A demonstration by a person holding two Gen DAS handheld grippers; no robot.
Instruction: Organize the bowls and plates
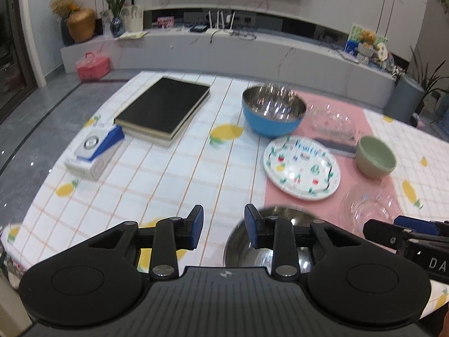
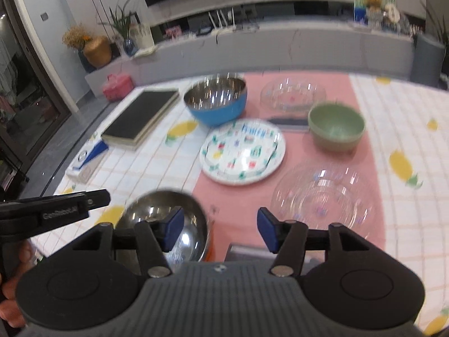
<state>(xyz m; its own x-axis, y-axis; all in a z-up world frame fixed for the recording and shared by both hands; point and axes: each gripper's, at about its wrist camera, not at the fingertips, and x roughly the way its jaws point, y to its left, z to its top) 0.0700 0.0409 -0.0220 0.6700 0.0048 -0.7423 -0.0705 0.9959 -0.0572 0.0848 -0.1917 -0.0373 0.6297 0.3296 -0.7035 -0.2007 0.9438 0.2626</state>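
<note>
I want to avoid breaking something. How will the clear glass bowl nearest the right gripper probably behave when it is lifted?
The clear glass bowl looks like glass, so probably fragile and rather heavy for its size. Its glossy, ribbed wall may slip between the fingers. It is wide and shallow, so it should sit stably, but a one-sided rim grip could tilt it.

Right gripper (image 2: 220, 228) jaws apart, empty, above steel bowl (image 2: 157, 210) at table edge. Beyond: paper plate (image 2: 243, 151), green bowl (image 2: 336, 127), blue bowl (image 2: 216, 101), two glass bowls (image 2: 322, 196). Left gripper (image 2: 56, 210) at left.
</note>
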